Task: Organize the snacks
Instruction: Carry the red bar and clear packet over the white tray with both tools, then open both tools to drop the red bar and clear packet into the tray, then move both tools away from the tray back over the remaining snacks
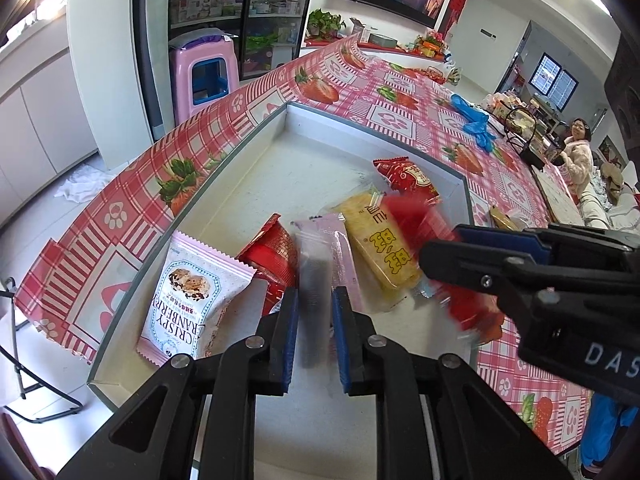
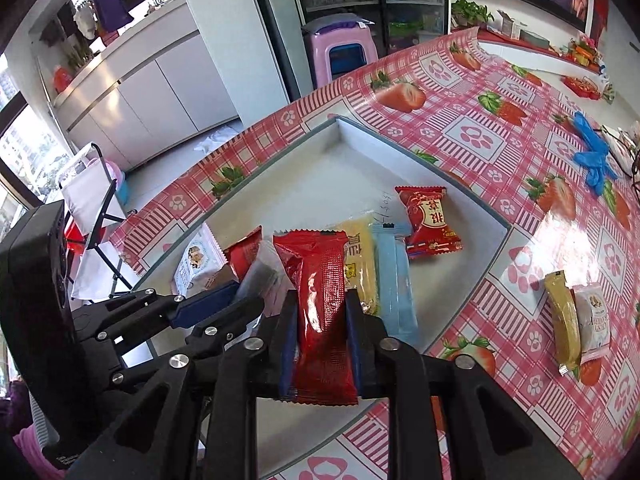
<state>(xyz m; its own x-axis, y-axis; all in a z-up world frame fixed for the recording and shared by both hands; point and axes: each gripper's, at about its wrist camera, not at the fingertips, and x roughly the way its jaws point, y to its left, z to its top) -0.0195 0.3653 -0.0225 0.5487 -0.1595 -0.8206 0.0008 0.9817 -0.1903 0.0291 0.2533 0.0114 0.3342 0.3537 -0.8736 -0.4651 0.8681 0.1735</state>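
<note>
A shallow white tray (image 1: 280, 128) (image 2: 352, 140) on the strawberry tablecloth holds a cranberry cookie pack (image 1: 192, 296), a red pack (image 1: 276, 256), a pink pack (image 1: 326, 256), a yellow cracker pack (image 1: 380, 244), a light blue pack (image 2: 394, 280) and a red candy pack (image 1: 408, 176) (image 2: 430, 220). My left gripper (image 1: 314, 340) is shut on the pink pack, which is blurred. My right gripper (image 2: 322, 332) is shut on a long red snack bar (image 2: 320, 308) and holds it above the tray's near edge; it shows blurred in the left wrist view (image 1: 452, 264).
A gold pack (image 2: 564, 316) and a white cookie pack (image 2: 596, 320) lie on the cloth right of the tray. Blue gloves (image 2: 592, 156) lie further back. A pink stool (image 2: 340, 48) and cabinets stand beyond the table. A person (image 1: 576, 152) sits at the far end.
</note>
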